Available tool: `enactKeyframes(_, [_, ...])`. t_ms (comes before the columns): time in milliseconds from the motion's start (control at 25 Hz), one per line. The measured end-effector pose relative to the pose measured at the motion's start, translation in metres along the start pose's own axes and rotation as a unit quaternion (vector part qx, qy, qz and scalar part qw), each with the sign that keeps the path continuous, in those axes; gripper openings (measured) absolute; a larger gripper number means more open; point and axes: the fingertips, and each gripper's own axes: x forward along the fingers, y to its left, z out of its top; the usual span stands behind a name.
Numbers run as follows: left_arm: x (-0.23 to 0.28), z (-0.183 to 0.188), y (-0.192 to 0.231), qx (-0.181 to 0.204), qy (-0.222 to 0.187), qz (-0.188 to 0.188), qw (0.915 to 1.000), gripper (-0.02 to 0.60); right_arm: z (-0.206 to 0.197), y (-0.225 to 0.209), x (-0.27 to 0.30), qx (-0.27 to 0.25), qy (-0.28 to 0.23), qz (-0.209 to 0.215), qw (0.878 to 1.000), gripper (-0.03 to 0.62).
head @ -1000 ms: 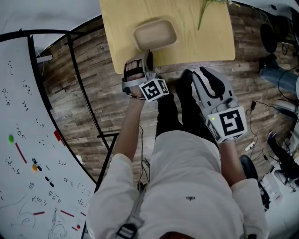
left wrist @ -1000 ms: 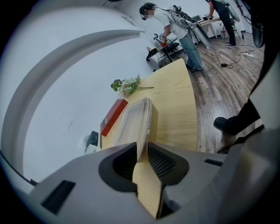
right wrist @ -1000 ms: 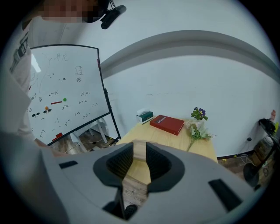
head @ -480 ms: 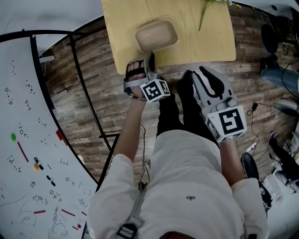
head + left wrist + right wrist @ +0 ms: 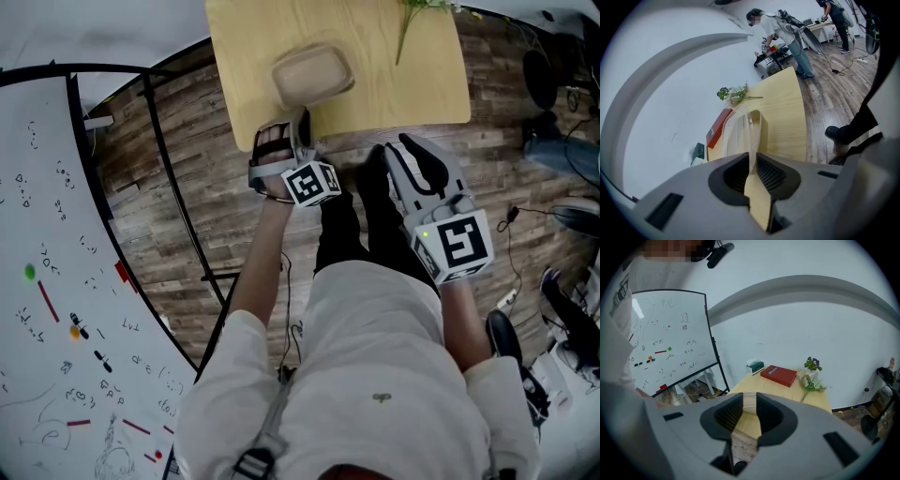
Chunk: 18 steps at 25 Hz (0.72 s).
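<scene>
Up at the near edge of the desk (image 5: 394,94), the left tool (image 5: 302,117) is clamped on the rim of a shallow clear plastic container (image 5: 312,73). The container sits on the desk at 12 o'clock from that tool. In the left gripper view the thin rim runs straight down between the two pads of the left tool (image 5: 753,159), which pinch it from both sides, and the container (image 5: 740,129) stretches away over the pale wood. Beyond it, a red book (image 5: 717,127) lies at about 11 o'clock, and a flower sprig (image 5: 733,93) lies farther off near 12 o'clock.

The right tool (image 5: 401,150) is at 3 o'clock from the left one, off the desk and above the wood floor (image 5: 187,187), just short of the desk's edge. In the right gripper view its jaws stand a narrow gap apart with nothing between them (image 5: 749,404). Only desk and floor show through the gap. The red book (image 5: 778,374), a small box (image 5: 754,365) and the flower sprig (image 5: 811,376) lie at the desk's far end. A whiteboard (image 5: 665,343) stands at 10 o'clock.
</scene>
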Motion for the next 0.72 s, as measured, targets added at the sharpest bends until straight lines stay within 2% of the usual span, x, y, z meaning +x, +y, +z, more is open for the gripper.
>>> enactKeyframes(720, [-0.024,0.005,0.01,-0.001,-0.009,0.002,1.0,0.049,0.012,0.002,-0.013,0.002,-0.027,-0.013,1.0,0.091])
